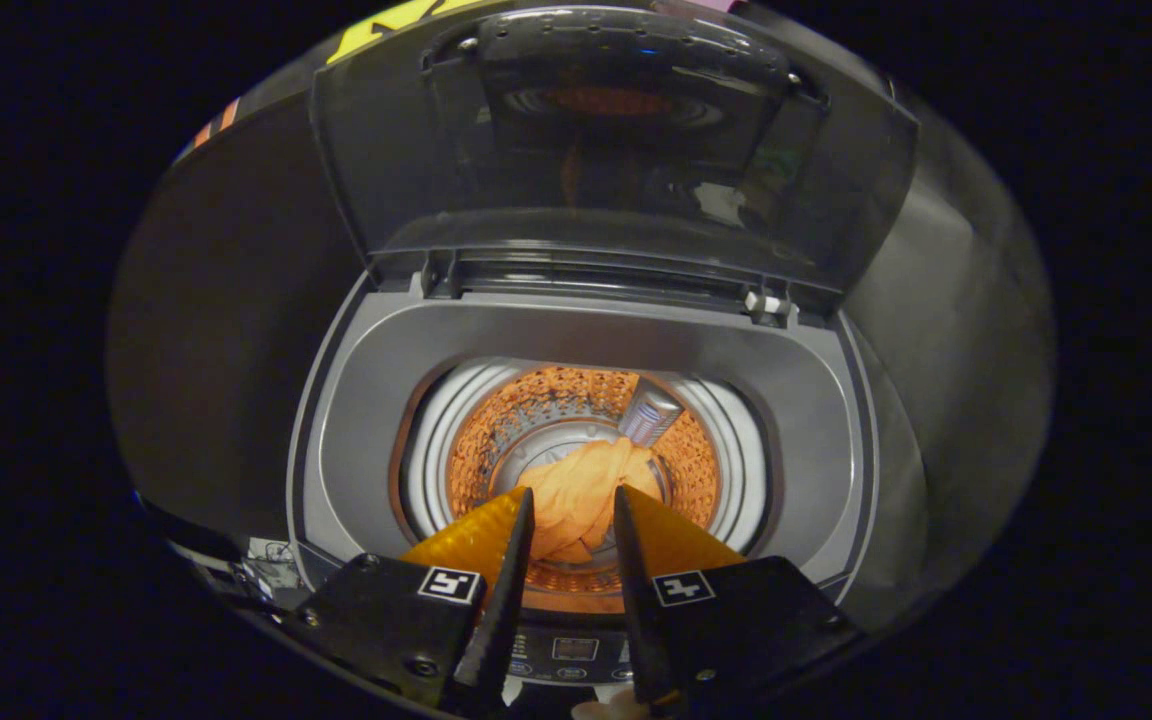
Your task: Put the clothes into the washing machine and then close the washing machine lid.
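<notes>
Washing machine [336, 420]: one top-loading machine, seen from above and in front, with a grey top deck around a round opening.
Drum [496, 440]: one perforated metal tub inside the opening, ringed by a pale plastic collar; its wall glows orange.
Fin in drum [650, 412]: one ribbed silvery piece on the far right of the drum wall, just past the cloth.
Lid [616, 150]: one smoked, see-through lid, raised and standing open at the back of the washing machine, hinged along the rear edge of the deck.
Hinge clip [766, 303]: one small pale fitting at the right end of the lid's hinge line.
Clothes [586, 490]: one orange garment, crumpled in a heap at the bottom of the drum, off to the right of its centre and touching the drum floor.
Control panel [574, 650]: one strip with a small display and buttons on the front edge of the washing machine, nearest the gripper.
Gripper [574, 505]: one, held above the front rim of the washing machine, pointing down into the drum.
Fingers [514, 560]: two, set a narrow gap apart with nothing between them; the garment shows through the gap, lying lower in the drum and beyond the tips.
Marker tags: two, one on each finger's mount.
</notes>
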The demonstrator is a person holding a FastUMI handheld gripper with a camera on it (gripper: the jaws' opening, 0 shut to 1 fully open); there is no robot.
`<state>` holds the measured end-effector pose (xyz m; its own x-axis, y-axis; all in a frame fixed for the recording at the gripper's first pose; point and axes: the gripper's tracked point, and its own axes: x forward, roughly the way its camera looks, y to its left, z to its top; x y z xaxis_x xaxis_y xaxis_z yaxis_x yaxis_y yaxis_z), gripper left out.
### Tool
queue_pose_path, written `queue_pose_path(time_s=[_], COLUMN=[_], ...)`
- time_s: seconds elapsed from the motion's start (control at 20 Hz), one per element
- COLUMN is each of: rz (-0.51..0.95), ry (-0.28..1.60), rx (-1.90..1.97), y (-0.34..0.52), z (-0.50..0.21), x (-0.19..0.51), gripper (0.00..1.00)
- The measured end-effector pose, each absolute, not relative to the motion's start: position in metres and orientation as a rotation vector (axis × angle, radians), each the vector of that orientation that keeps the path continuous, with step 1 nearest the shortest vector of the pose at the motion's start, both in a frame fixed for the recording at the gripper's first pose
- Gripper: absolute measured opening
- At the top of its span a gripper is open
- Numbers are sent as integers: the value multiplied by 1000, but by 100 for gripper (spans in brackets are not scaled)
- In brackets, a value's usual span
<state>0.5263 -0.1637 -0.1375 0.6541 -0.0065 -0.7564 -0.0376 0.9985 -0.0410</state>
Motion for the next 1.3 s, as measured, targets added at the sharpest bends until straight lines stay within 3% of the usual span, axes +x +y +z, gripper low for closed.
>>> queue_pose_path(time_s=[0.55, 1.3], rz=[17, 39], ry=[733, 314], rx=[-86, -86], y=[-173, -175], z=[-90, 105], x=[513, 521], gripper=[49, 49])
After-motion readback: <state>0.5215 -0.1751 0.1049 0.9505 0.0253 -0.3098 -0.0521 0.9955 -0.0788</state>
